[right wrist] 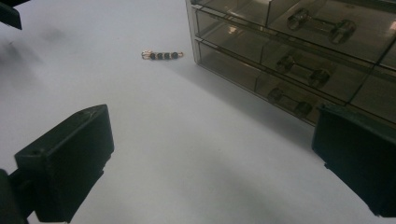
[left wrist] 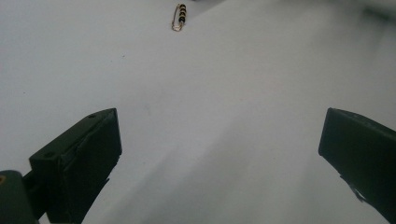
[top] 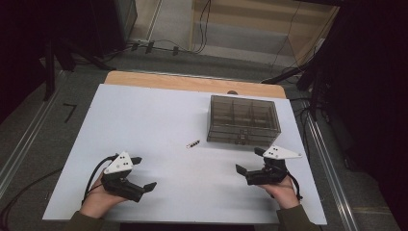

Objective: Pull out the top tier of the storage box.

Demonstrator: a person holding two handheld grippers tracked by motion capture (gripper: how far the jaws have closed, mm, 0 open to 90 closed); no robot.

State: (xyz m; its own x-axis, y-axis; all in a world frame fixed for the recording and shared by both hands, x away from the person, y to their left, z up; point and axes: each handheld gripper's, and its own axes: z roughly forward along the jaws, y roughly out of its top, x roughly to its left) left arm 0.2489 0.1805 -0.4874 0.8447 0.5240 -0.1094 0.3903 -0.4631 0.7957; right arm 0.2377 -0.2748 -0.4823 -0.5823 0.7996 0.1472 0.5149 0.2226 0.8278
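Both tools parked at the near edge of the surface (top: 144, 120), left tool (top: 143, 179) at 7 o'clock, right tool (top: 250, 160) at 5, jaws spread and empty, likely staged for a pickup. Beaded pin (top: 193, 144) lies flat mid-surface, just beside the smoky drawer box (top: 243, 120) at its 8 o'clock: gold clasp, four dark beads in a row.

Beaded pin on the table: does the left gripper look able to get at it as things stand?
Probably yes. The left gripper is open and holds nothing, and the pin lies straight ahead of it on bare table. The drawer box stands off to the side of that path.
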